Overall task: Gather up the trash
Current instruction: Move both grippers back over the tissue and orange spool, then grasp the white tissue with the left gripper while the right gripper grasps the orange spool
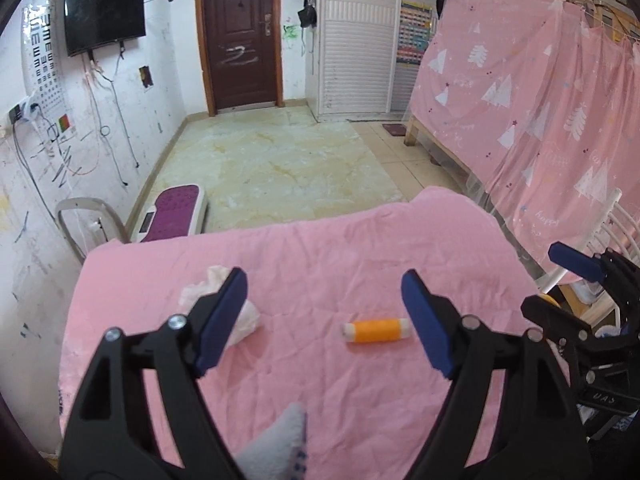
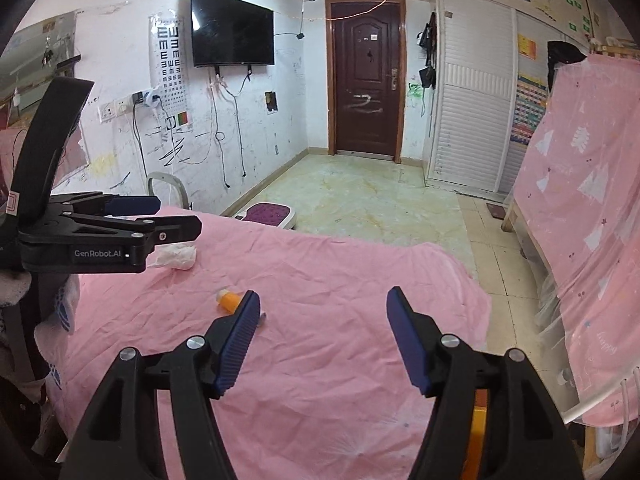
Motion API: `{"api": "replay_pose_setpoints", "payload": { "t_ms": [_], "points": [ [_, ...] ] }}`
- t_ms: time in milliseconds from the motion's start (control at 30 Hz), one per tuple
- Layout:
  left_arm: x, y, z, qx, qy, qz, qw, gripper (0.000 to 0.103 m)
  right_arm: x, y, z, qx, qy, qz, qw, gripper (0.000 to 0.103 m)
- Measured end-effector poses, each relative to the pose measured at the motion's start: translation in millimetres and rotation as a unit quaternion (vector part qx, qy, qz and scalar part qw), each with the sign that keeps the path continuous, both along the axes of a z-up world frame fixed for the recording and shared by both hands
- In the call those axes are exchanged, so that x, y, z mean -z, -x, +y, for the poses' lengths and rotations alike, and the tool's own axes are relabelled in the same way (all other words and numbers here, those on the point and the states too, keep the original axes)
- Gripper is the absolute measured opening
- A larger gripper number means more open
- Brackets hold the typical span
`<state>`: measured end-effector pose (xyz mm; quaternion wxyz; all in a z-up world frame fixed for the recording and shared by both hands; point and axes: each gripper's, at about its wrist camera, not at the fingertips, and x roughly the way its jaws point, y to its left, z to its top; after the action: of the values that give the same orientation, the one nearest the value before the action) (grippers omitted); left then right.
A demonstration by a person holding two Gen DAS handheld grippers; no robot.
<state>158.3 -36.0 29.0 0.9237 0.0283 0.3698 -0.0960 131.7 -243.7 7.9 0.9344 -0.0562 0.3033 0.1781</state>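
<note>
The crumpled tissue [image 1: 248,316] is seen on the pink sheet [image 1: 320,248], partly behind the left tool's [image 1: 320,320] left finger. The orange spool [image 1: 376,330] is framed between its wide-open, empty jaws. The right tool [image 2: 320,340] is likewise held open and empty beside the spool.

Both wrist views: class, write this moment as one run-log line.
left gripper: open, empty | right gripper: open, empty | crumpled tissue, orange spool: lying apart on pink sheet, untouched

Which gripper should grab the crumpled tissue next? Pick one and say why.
Left. The left gripper is open over the pink sheet, its finger right at the crumpled tissue. The right gripper, also open, is farther off, with the tissue beyond the orange spool.
</note>
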Motion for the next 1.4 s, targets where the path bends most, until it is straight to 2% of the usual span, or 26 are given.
{"api": "replay_pose_setpoints", "payload": {
  "t_ms": [233, 433, 567, 733, 967, 1200, 1400],
  "points": [
    [18.3, -22.0, 47.1, -0.034, -0.001, 0.02, 0.9992, 0.076, 15.4, -23.8, 58.2, -0.037, 0.028, 0.024, 0.999, 0.057],
    [35.6, -39.9, 70.2, -0.055, 0.011, 0.04, 0.9976, 0.076, 31.6, -43.8, 83.8, -0.059, 0.043, 0.046, 0.996, 0.058],
    [49.7, -50.2, 78.9, -0.068, 0.011, 0.059, 0.9959, 0.08, 46.4, -55.0, 90.2, -0.071, 0.054, 0.064, 0.994, 0.066],
    [62.6, -56.5, 82.1, -0.076, -0.003, 0.072, 0.9944, 0.081, 62.4, -64.5, 101.7, -0.095, 0.062, 0.091, 0.989, 0.066],
    [75.9, -64.3, 82.8, -0.078, -0.008, 0.087, 0.9931, 0.081, 76.8, -73.9, 101.8, -0.105, 0.043, 0.118, 0.987, 0.066],
    [82.2, -63.1, 80.8, -0.08, -0.014, 0.083, 0.9932, 0.081, 76.8, -77.6, 89.1, -0.103, 0.005, 0.136, 0.985, 0.066],
    [85.0, -63.5, 82.9, -0.08, -0.006, 0.083, 0.9933, 0.08, 76.4, -76.1, 86.5, -0.107, 0.01, 0.137, 0.985, 0.066]
  ]
}}
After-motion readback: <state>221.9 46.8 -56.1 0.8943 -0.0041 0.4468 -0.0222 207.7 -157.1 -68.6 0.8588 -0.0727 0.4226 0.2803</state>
